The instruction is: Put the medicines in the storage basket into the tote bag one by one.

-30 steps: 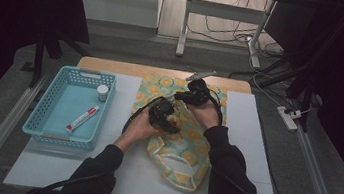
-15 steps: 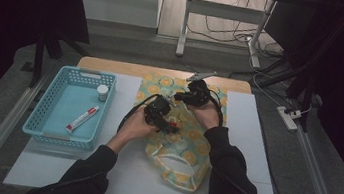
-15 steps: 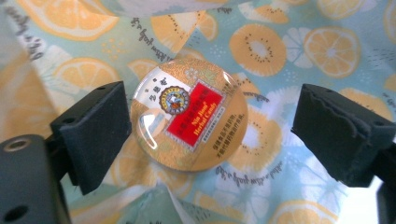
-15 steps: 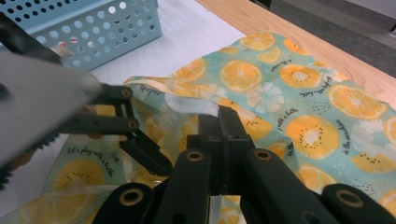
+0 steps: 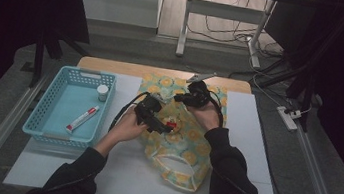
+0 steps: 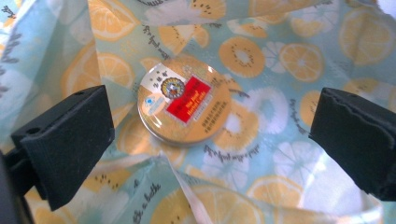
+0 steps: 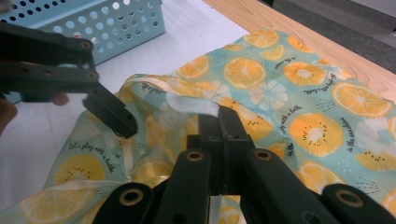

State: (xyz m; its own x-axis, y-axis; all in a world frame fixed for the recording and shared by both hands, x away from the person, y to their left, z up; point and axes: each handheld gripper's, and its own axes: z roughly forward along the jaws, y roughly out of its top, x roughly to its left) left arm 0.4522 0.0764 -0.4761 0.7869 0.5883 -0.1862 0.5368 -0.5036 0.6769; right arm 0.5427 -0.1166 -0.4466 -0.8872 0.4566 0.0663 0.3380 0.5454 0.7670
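Observation:
A fruit-print cloth bag (image 5: 180,151) lies on the white mat. My right gripper (image 5: 180,98) is shut on the bag's cream rim (image 7: 191,103) and holds the mouth lifted. My left gripper (image 5: 164,124) hovers over that mouth, and its jaws have just been opening. In the left gripper view they stand wide apart, and neither pad touches anything. Below them a round gold tin (image 6: 184,106) with a red label lies flat on the bag's lining. The left gripper (image 7: 112,116) also shows in the right gripper view, just left of the held rim.
A light blue basket (image 5: 54,132) stands at the left on the mat, holding a red-and-white tube (image 5: 81,118) and a small white bottle (image 5: 102,92). The wooden table edge (image 5: 113,66) runs behind. White mat (image 5: 250,137) lies bare right of the bag.
My left gripper has drawn back a little to the left and upward from the bag. The right gripper has stayed in place on the rim.

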